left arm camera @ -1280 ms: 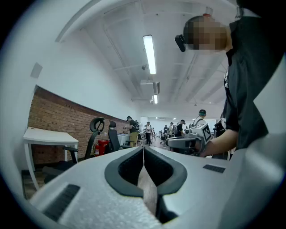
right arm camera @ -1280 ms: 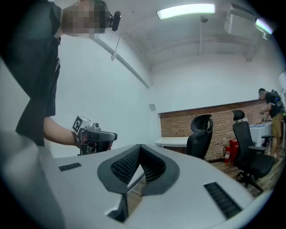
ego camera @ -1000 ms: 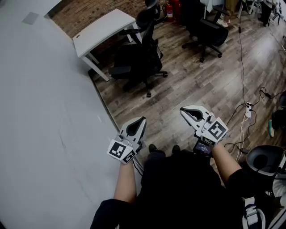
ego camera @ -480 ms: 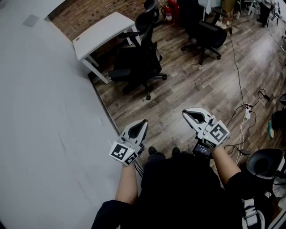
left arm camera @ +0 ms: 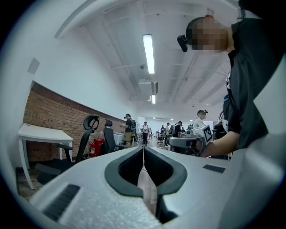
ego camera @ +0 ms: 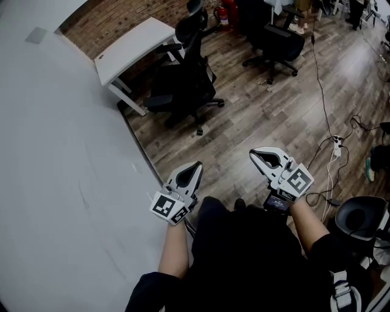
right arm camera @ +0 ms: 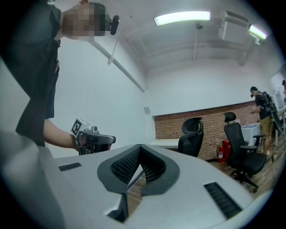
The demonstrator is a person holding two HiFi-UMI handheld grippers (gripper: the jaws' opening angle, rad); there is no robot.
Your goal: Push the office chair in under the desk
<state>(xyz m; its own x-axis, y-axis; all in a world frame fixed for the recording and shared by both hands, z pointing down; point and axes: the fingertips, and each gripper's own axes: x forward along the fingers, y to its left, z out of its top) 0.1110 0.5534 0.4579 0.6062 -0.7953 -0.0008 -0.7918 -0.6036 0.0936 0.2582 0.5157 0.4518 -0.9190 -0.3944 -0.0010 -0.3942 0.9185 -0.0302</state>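
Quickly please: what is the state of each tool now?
Left tool: closed, holding nothing.
Right tool: closed, holding nothing.

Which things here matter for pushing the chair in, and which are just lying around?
For the job: office chair, white desk, left gripper and right gripper, both shut, empty.
Lying about: second chair, fire extinguisher, power strip with cables.

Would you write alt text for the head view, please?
From above: a person holds the left gripper and right gripper, both shut and empty, over a wooden floor; a black office chair stands by a white desk ahead.
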